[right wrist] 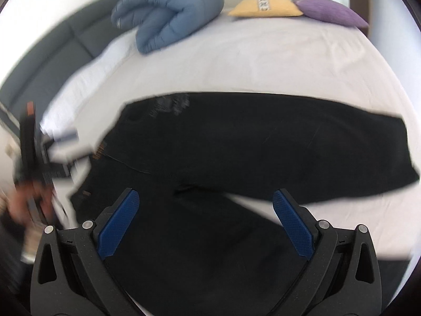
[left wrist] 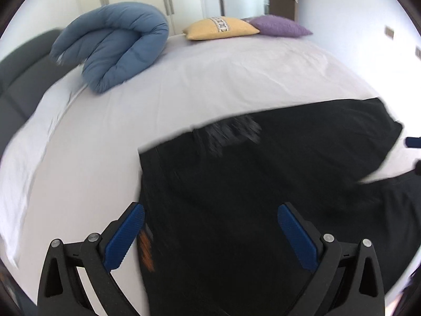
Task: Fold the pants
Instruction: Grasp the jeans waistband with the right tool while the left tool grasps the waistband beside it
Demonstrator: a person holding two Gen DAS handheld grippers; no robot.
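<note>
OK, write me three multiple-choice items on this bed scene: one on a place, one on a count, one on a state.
1. Where does the blue duvet lie?
A. on the pants
B. by the headboard
C. on the floor

2. How many cushions are at the bed's far edge?
A. one
B. two
C. four

3. How is the left tool?
A. open, holding nothing
B. shut on the pants
C. shut on a cushion

Answers:
1 B, it lies rolled beside the grey headboard.
2 B, a yellow cushion and a purple cushion.
3 A, its blue pads stand apart over the black pants.

Black pants (right wrist: 263,142), blue duvet (left wrist: 113,44), white sheet (left wrist: 210,79).
</note>
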